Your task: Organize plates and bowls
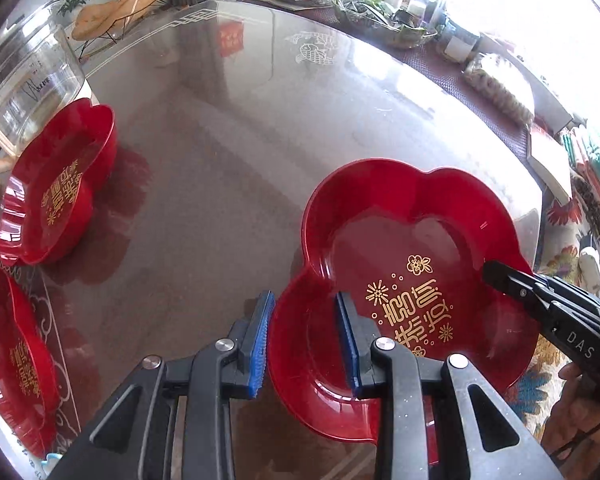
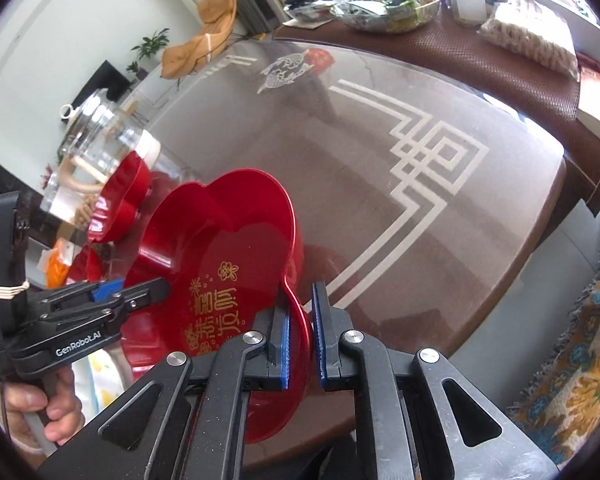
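Red plate's near rim behind left gripper

I am seeing my left gripper as black linkage arms with round silver pivot screws and ribbed blue finger pads. My right gripper is showing the same build. White "GenRobot.AI" and "DAS" lettering is showing on the black bodies; beige cord is wrapping one handle.

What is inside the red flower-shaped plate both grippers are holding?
Nothing loose: the red plate shows only gold characters printed on its floor. Gripper fingers cover parts of the rim and floor there.
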Demonstrator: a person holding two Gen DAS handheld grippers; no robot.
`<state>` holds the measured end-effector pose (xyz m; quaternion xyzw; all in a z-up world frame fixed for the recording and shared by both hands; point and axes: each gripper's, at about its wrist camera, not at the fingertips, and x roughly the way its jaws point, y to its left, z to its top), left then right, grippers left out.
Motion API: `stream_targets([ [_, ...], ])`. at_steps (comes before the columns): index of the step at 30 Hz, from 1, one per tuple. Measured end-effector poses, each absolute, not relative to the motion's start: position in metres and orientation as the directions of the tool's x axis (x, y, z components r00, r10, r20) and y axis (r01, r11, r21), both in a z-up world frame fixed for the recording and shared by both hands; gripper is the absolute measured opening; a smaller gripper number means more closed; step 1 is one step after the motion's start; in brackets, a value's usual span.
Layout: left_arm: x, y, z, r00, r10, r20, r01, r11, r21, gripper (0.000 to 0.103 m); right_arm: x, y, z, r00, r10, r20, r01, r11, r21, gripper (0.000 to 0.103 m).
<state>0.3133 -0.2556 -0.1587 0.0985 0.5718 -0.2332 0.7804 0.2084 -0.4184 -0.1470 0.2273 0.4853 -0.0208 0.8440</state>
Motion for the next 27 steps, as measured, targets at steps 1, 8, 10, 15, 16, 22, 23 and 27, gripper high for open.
stream_targets([
  [1, 0.317, -0.258, -0.161, 0.243, -0.25, -0.937, 0.472, 0.875, -0.111, 0.031, 0.214, -0.421, -0.152, 0.519, 0.174, -0.837, 0.262, 0.899, 0.35, 0.012],
  [8, 0.331, -0.258, -0.155, 0.309, -0.226, -0.924, 0.477, 0.877, -0.055, 0.033, 0.221, -0.428, -0.158, 0.554, 0.127, -0.822, 0.276, 0.904, 0.326, 0.046],
  [10, 0.334, -0.244, -0.145, 0.316, -0.264, -0.911, 0.454, 0.886, -0.099, 0.039, 0.221, -0.429, -0.153, 0.567, 0.105, -0.817, 0.283, 0.906, 0.313, 0.073],
  [15, 0.33, -0.194, -0.104, 0.424, -0.334, -0.842, 0.357, 0.916, -0.183, 0.083, 0.213, -0.429, -0.133, 0.605, 0.04, -0.795, 0.29, 0.919, 0.267, 0.073],
  [16, 0.329, -0.184, -0.094, 0.448, -0.34, -0.827, 0.346, 0.919, -0.19, 0.084, 0.208, -0.43, -0.128, 0.616, 0.027, -0.787, 0.295, 0.919, 0.262, 0.073],
  [22, 0.304, -0.126, -0.033, 0.588, -0.33, -0.738, 0.265, 0.941, -0.209, 0.085, 0.166, -0.418, -0.087, 0.677, -0.079, -0.731, 0.331, 0.921, 0.207, 0.073],
  [23, 0.295, -0.117, -0.024, 0.611, -0.327, -0.721, 0.257, 0.943, -0.211, 0.085, 0.158, -0.411, -0.079, 0.683, -0.092, -0.724, 0.334, 0.922, 0.198, 0.073],
  [27, 0.246, -0.076, -0.004, 0.716, -0.26, -0.647, 0.204, 0.965, -0.162, 0.096, 0.12, -0.378, -0.051, 0.716, -0.111, -0.689, 0.325, 0.926, 0.189, 0.074],
])
